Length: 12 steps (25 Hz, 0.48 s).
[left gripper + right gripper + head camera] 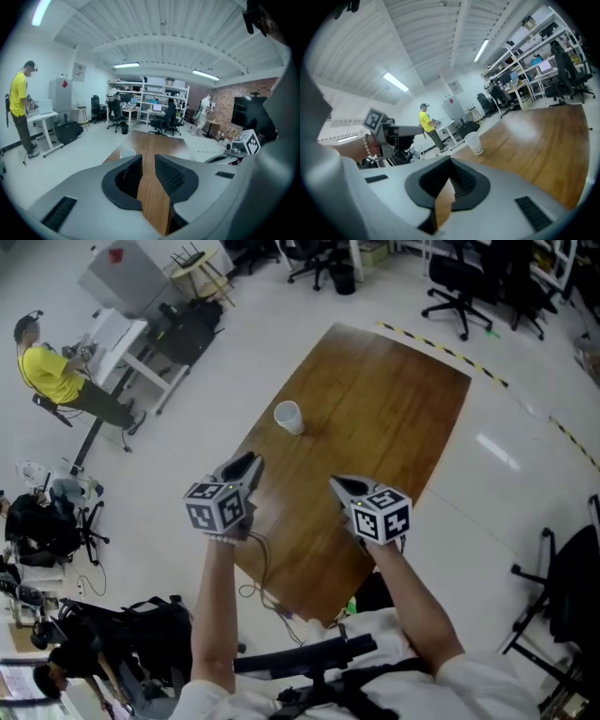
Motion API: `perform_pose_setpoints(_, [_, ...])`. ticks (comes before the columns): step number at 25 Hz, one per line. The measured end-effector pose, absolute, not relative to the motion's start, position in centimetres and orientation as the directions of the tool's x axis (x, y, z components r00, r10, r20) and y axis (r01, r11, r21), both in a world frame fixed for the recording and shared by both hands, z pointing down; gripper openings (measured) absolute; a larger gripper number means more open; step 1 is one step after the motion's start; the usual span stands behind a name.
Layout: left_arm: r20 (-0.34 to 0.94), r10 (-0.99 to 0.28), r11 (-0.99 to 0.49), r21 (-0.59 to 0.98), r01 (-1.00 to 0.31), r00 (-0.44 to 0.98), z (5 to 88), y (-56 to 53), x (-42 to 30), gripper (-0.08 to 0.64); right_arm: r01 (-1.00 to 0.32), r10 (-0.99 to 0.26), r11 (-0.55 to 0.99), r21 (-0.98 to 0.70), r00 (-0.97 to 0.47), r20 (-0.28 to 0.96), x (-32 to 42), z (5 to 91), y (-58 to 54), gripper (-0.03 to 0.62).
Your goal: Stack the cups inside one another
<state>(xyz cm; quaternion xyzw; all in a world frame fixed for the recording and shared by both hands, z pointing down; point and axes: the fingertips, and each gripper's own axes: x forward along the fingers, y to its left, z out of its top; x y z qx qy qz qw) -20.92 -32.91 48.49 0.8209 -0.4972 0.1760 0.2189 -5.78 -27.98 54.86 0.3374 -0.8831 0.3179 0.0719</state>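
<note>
A white paper cup [288,416] stands upright near the left edge of the brown wooden table [384,418]; whether other cups sit inside it I cannot tell. It shows small beyond my left gripper's tips [127,153] and to the right in the right gripper view [473,142]. My left gripper [247,466] hovers near the table's left edge, well short of the cup, its jaws [148,161] open with only table showing between them. My right gripper [339,487] hangs over the table's near part, its jaws [450,163] meeting at the tips, holding nothing.
A person in a yellow shirt [47,371] sits at a white desk [117,338] far left. Office chairs [459,287] stand beyond the table's far end. Bags and clutter [42,521] lie on the floor at left. Yellow-black tape [450,352] marks the floor at the far right.
</note>
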Motion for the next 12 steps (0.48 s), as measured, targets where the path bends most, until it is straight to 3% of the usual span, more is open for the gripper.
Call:
perform_pose_setpoints(5, [0.39, -0.826, -0.305, 0.297, -0.905, 0.407, 45.7, -22.2, -24.3, 0.089, -0.631, -0.542, 0.596, -0.496, -0.772, 0.331, -7.1, 53.2, -22.0, 0.004])
perform_pose_setpoints(12, [0.372, -0.89, -0.148, 0.312, -0.938, 0.264, 46.6, -6.9, -27.0, 0.087, -0.617, -0.519, 0.632, -0.469, -0.787, 0.335, -9.2, 51.6, -11.6, 0.003])
